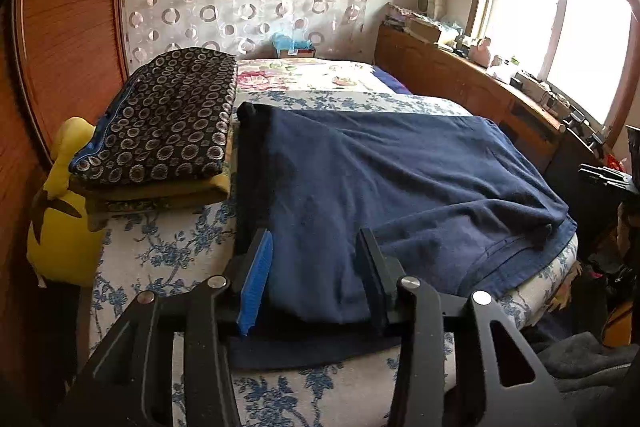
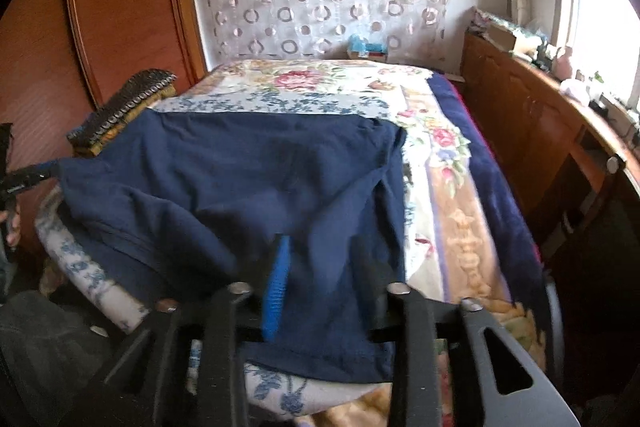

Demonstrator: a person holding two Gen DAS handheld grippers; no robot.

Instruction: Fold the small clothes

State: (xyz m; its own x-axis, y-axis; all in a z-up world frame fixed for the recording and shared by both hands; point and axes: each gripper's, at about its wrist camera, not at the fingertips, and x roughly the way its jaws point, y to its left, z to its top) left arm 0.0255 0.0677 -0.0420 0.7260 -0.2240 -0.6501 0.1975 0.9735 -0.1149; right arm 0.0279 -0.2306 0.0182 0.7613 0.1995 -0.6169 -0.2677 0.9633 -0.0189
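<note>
A navy blue garment (image 1: 400, 179) lies spread flat on the floral bedspread (image 1: 160, 259), with a fold along its right side. My left gripper (image 1: 315, 235) sits at the garment's near left edge, its jaws apart. Cloth lies between the blue pad (image 1: 256, 275) and the black finger (image 1: 374, 279), and neither presses on it. In the right wrist view the same garment (image 2: 240, 167) spreads away to the left. My right gripper (image 2: 320, 243) stands open over its near right corner, with fabric between the fingers but not pinched.
A folded stack of dark ring-patterned cloth (image 1: 160, 123) lies at the bed's left, with a yellow plush toy (image 1: 60, 227) beside it. A wooden wardrobe (image 2: 120, 7) stands on the left. A cluttered wooden cabinet (image 1: 460, 79) runs under the window on the right. A blue box (image 2: 366, 49) sits at the bed's head.
</note>
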